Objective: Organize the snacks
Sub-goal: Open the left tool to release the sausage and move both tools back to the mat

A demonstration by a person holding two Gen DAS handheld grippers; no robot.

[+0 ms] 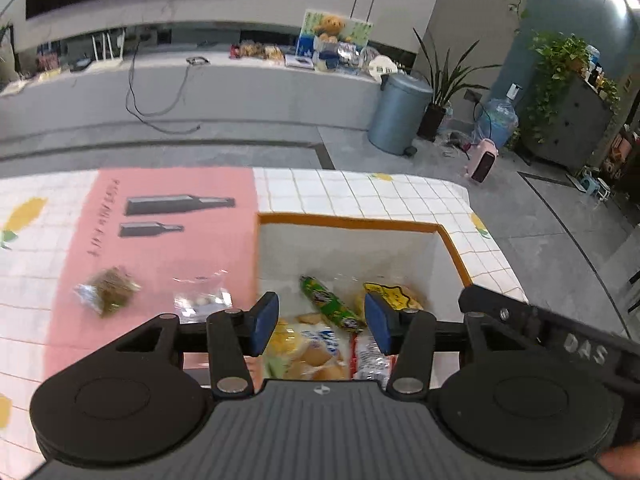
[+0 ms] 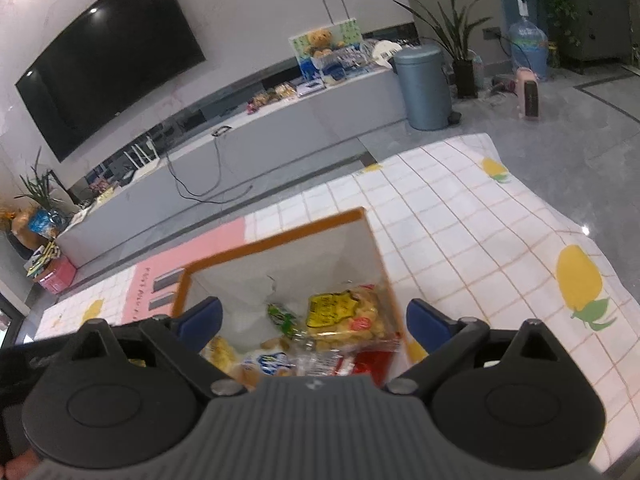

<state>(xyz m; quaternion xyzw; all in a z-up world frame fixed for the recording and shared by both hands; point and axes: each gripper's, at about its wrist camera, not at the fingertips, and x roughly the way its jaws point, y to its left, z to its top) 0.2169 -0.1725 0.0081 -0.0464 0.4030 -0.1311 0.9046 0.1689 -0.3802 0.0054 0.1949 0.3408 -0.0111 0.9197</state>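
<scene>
One orange-rimmed box [image 1: 348,222], two loose snack packets [image 1: 108,290] on the cloth (several more lie inside).

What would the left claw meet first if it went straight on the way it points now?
Probably the green snack stick in the orange-rimmed box; it lies between the open left claw fingers, though depth is unclear.

Left wrist view – looks steeply down past own fingers into orange-rimmed box [image 1: 348,222], close, pink mat [image 1: 160,240] toward tablecloth's left edge. Right wrist view – same box [image 2: 276,236] from right side, tilted, close, tablecloth's right edge [image 2: 560,216] in frame. Shared: box, TV bench [image 1: 200,80] [image 2: 280,120], grey bin [image 1: 400,114] [image 2: 424,88].
</scene>
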